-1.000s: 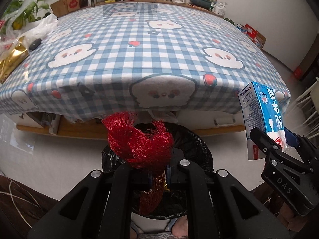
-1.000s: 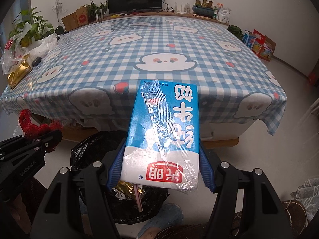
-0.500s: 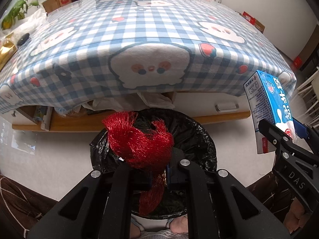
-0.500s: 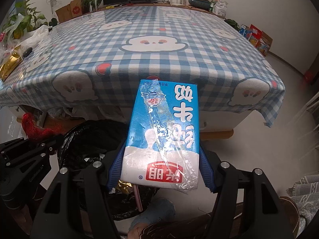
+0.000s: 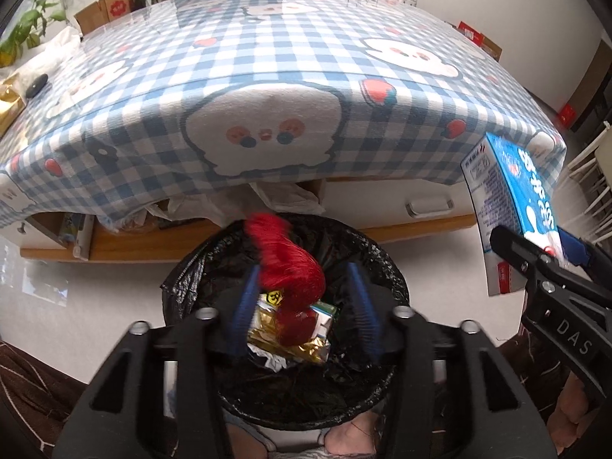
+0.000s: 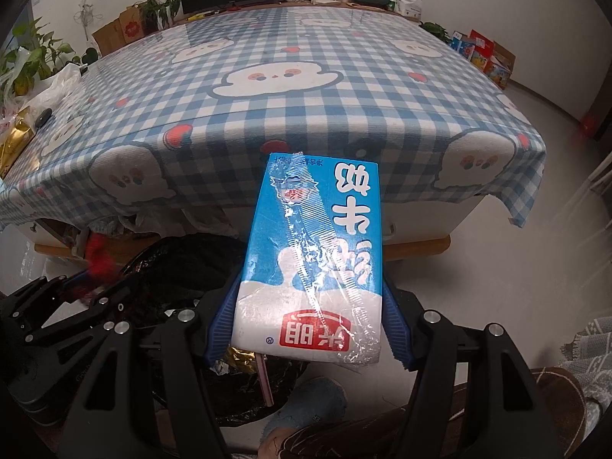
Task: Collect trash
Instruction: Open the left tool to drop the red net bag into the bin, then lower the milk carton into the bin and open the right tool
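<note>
My left gripper hangs open over the black-lined trash bin. The red tinsel bundle is blurred between the blue pads, free of them, above gold and silver wrappers in the bin. My right gripper is shut on a blue and white milk carton with a straw taped to it, to the right of the bin. The carton also shows in the left wrist view. The left gripper and the tinsel show at the lower left of the right wrist view.
A table with a blue checked cloth stands just behind the bin; its edge overhangs. Bags and plants lie at its left end. A wooden base runs under the table. My feet in slippers are below.
My left gripper has opened and the red tinsel has come free, dropping toward the bin. Both grippers have moved lower and closer to the bin. The right still holds the carton.
</note>
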A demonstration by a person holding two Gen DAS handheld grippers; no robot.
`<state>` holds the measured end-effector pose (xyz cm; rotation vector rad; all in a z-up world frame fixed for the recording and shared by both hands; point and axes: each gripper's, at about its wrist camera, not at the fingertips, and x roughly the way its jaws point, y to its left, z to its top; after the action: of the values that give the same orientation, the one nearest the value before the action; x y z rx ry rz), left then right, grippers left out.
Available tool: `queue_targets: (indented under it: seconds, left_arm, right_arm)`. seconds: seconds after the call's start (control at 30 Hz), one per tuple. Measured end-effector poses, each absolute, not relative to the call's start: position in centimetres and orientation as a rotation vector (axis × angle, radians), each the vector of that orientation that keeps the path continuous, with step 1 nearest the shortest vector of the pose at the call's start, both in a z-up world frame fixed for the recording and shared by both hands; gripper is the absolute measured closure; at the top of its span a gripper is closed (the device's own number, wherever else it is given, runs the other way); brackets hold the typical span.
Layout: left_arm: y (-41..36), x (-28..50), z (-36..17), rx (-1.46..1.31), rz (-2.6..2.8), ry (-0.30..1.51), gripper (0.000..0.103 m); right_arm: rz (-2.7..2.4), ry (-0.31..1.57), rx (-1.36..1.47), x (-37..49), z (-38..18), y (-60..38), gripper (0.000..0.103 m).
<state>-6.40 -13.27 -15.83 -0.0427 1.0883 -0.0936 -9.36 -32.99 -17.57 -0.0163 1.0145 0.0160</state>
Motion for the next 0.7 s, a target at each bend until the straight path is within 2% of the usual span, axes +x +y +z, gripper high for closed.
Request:
queue_targets:
  seconds: [0.13, 0.2, 0.3, 0.5, 0.7]
  left_arm:
    - [-12.2, -6.5, -16.7, -0.04, -0.068, 1.091, 0.036]
    - [-11.4, -6.5, -16.7, -0.037, -0.052, 1.078, 0.025]
    - [-10.0, -6.7, -16.8, -0.036, -0.029, 1.062, 0.016]
    - [-7.3, -7.0, -17.2, -0.031, 0.01, 1.065, 0.008]
    - [-4.8, -7.0, -16.9, -0.078, 0.043, 1.073, 0.006]
  right_arm:
    - [0.014, 1.049, -0.007, -9.0, -18.9, -32.2, 0.04]
    - [0.022, 1.049, 0.001, -9.0, -19.1, -31.7, 0.04]
    - [0.029, 1.047, -0.007, -9.2, -19.5, -30.7, 0.04]
    - [0.037, 1.063, -0.008, -9.2, -20.5, -29.4, 0.04]
    - [0.063, 1.059, -0.026, -9.1, -20.4, -27.8, 0.042]
